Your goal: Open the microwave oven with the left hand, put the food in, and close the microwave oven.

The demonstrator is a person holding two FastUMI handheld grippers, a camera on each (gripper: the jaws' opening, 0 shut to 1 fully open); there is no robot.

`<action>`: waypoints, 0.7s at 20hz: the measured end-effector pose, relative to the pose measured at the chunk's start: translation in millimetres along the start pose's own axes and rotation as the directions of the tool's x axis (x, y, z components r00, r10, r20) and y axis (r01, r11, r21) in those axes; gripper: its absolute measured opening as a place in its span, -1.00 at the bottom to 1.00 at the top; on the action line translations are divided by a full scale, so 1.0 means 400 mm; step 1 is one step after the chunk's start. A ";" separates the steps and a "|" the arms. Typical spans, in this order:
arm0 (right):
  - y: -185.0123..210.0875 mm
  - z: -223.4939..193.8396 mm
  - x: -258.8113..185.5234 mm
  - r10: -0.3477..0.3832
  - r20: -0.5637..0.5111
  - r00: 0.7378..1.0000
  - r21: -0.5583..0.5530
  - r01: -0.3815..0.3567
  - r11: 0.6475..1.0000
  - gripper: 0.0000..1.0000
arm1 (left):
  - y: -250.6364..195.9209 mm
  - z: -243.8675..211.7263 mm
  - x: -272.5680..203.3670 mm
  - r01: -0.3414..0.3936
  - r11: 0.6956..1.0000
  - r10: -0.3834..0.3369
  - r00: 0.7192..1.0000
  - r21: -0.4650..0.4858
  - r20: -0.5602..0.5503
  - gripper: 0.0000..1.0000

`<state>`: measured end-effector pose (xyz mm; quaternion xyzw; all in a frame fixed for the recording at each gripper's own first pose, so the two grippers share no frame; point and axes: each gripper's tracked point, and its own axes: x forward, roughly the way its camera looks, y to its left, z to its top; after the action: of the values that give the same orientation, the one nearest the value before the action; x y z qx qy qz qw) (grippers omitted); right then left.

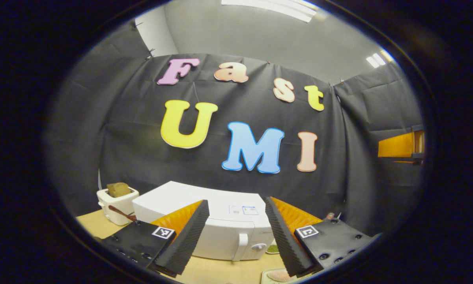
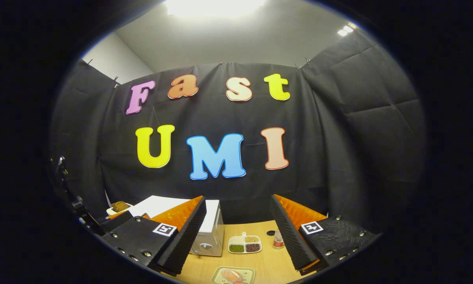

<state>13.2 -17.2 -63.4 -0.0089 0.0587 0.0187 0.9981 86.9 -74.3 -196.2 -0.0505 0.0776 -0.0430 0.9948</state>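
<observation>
A white microwave oven [image 1: 204,221] stands on the wooden table with its door shut; its handle [image 1: 242,244] and a knob are at the right of its front. My left gripper [image 1: 236,240] hangs open in front of it, apart from it, nothing between its fingers. In the right gripper view the microwave oven [image 2: 210,230] sits at the left. A pale plate of pinkish food [image 2: 233,275] lies near the table's front edge; the same plate [image 1: 277,275] peeks in low in the left gripper view. My right gripper [image 2: 238,240] is open and empty, above the table.
A white toaster [image 1: 116,201] with bread in it stands left of the microwave. A divided dish [image 2: 244,244] of green, brown and dark grains sits mid-table, and a small bottle [image 2: 277,239] stands to its right. The other gripper [image 1: 402,146] shows at far right.
</observation>
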 end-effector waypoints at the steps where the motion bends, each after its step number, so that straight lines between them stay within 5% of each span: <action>1: -0.005 -0.013 -0.001 -0.007 -0.015 1.000 -0.006 0.006 1.000 0.97 | -0.010 -0.041 0.018 0.013 1.000 -0.013 1.000 0.023 -0.028 0.92; 7: -0.055 -0.062 -0.013 -0.080 -0.073 0.994 -0.027 0.078 0.997 0.97 | -0.040 -0.226 0.115 0.039 0.992 -0.027 0.995 0.122 -0.095 0.92; 14: -0.092 -0.113 -0.018 -0.139 -0.133 0.981 -0.056 0.132 0.990 0.97 | -0.014 -0.424 0.188 0.003 0.993 0.021 0.978 0.118 -0.206 0.87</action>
<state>2.3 -55.2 -106.9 -0.0374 0.1258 -0.0486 0.9902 133.7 -102.9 -373.7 0.0133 0.1781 -0.0480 0.9828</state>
